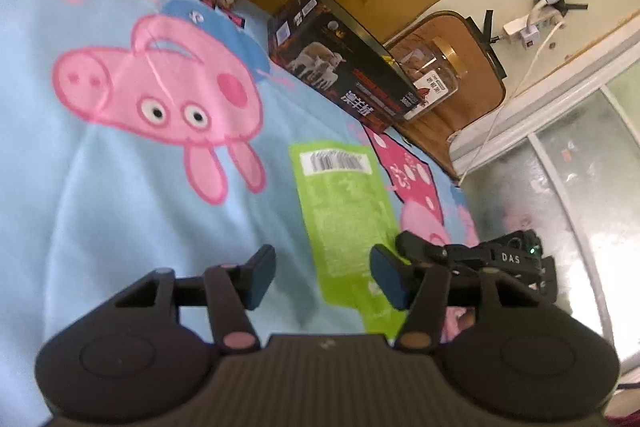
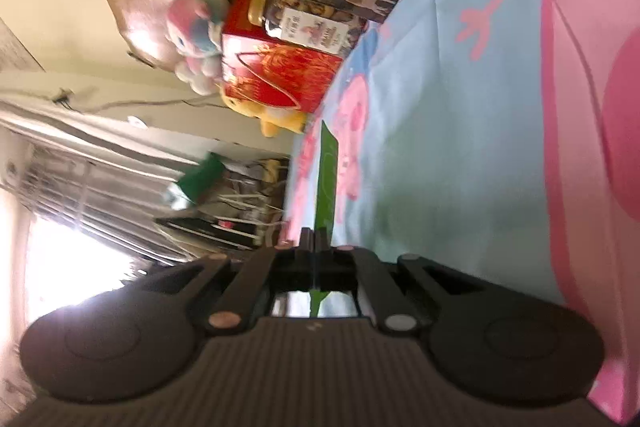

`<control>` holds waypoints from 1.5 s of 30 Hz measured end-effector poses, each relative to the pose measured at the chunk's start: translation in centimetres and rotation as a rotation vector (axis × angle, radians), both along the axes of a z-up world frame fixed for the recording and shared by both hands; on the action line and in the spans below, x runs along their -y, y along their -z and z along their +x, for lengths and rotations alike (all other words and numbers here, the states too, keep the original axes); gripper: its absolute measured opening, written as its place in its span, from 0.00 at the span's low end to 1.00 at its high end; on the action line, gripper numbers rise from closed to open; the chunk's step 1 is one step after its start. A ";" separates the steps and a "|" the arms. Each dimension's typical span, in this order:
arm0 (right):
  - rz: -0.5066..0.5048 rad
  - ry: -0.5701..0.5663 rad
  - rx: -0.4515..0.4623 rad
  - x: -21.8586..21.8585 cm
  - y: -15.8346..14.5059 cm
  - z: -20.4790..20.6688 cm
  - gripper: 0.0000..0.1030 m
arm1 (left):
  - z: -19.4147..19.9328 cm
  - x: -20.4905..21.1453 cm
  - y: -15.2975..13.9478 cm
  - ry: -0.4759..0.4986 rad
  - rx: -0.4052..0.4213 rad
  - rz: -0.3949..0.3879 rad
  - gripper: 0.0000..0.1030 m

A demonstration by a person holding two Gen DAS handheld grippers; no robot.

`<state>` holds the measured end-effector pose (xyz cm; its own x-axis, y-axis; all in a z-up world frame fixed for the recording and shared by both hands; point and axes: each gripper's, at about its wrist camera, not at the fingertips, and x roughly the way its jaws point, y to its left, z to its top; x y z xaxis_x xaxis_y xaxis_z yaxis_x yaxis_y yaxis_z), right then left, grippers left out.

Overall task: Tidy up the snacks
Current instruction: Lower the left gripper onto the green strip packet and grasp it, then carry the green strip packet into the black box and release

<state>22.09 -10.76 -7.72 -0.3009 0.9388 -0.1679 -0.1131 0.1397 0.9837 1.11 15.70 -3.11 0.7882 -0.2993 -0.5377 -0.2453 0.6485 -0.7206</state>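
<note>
The bed, under its pale blue cartoon-pig blanket (image 1: pixel 100 227), took up most of what I could see, and along its far edge by the wooden headboard a row seemed already sorted, to my eye: a red and gold patterned box (image 2: pixel 276 75), a clear jar of nuts with a gold lid (image 2: pixel 304 11), a dark carton printed with sheep (image 1: pixel 340 67) and a second, smaller gold-lidded jar (image 1: pixel 434 75). What looked left was the flat lime-green snack pouch (image 1: pixel 344 223), barcode side up on the blanket near its edge, well apart from that row. The right tool (image 2: pixel 315 241) was clamped together on the pouch's near edge, the green film running between its fingers. The left tool (image 1: pixel 322 275) hovered over the pouch's lower end with jaws apart, pressing on nothing. Only the left view showed the pouch's printed back and the other tool's black body; only the right view showed the pink plush toy (image 2: pixel 196 31) and a bright window.
</note>
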 end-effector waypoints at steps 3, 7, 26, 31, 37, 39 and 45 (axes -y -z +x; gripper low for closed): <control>0.032 0.010 -0.037 0.3 -0.1 0.1 0.02 | 0.6 0.0 0.5 0.014 0.031 -0.086 0.48; 0.031 0.015 -0.003 0.4 -1.2 0.7 0.03 | 2.2 0.6 -1.1 0.026 0.049 -0.018 0.29; -0.184 0.253 0.376 -7.7 -8.2 15.5 0.06 | 25.9 -2.4 -9.3 0.063 -0.024 0.333 0.32; -0.291 0.258 0.540 -9.4 -7.5 15.2 0.16 | 27.4 -2.0 -8.5 0.031 -0.080 0.444 0.47; -0.259 0.342 0.685 -7.7 -9.6 12.1 0.19 | 24.4 -1.1 -10.4 -0.015 -0.040 0.509 0.48; -0.230 0.358 0.716 -6.1 -10.2 10.2 0.19 | 22.4 -0.1 -11.2 -0.028 -0.015 0.554 0.48; -0.228 0.393 0.798 -1.6 -10.5 2.9 0.35 | 15.3 4.6 -12.1 -0.073 0.008 0.704 0.55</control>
